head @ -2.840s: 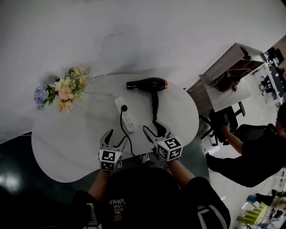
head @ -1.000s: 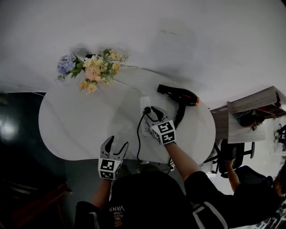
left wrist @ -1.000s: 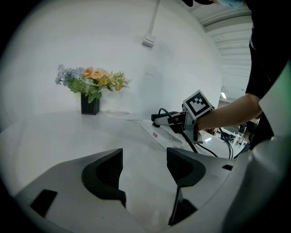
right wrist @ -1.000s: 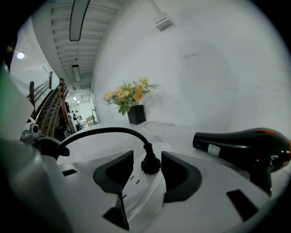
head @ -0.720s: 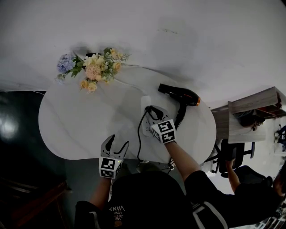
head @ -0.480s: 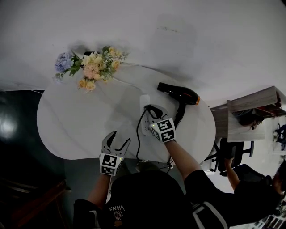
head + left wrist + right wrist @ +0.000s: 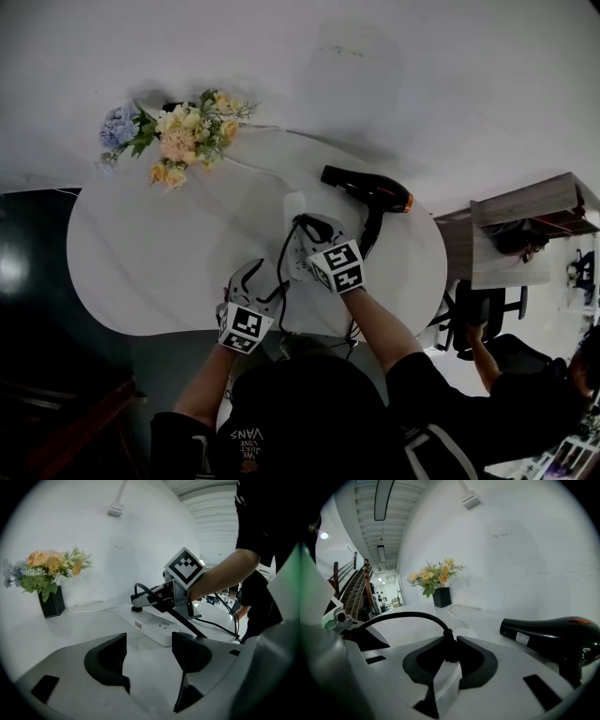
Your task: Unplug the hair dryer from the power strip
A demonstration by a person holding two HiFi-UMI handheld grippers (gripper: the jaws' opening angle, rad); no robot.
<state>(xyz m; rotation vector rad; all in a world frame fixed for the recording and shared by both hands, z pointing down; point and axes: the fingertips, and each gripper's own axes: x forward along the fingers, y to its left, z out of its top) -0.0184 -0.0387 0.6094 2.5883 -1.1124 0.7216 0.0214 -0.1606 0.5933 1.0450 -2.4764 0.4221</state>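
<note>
Item: hair dryer point(image 7: 367, 187), black with an orange ring at the rear, lying on its side at the right of centre in the head view, just right of the power strip point(image 7: 294, 204); its black cord point(image 7: 282, 267) loops down the frame and back up to the plug point(image 7: 450, 649), which is seated at the strip's far end. Right gripper point(image 7: 309, 225): jaws have just been closing and are now pinched on the plug, the cord arching away to the left in the right gripper view. Left gripper point(image 7: 263, 278): jaws apart with nothing between them, low over the table's near edge, just left of the cord and short of the strip's near end; in its own view the strip point(image 7: 152, 625) lies beyond the gap, with the right gripper point(image 7: 140, 599) across the far end. Surroundings: flowers point(image 7: 173, 136), yellow, peach and blue, in a black vase point(image 7: 52, 605) at the upper left of the head view, well apart from the strip; a white cable point(image 7: 251, 169) runs from the strip towards the vase. Surface: round white table point(image 7: 141, 253), set against a plain white wall point(image 7: 375, 75). Room: dark glossy floor point(image 7: 37, 309) at lower left; a wooden desk point(image 7: 525, 202) at the right edge, an office chair point(image 7: 478, 314) below it, and a second person point(image 7: 530, 366) in black at lower right; long ceiling lights point(image 7: 384, 498) and a stair railing point(image 7: 354, 588) at the left of the right gripper view.
</note>
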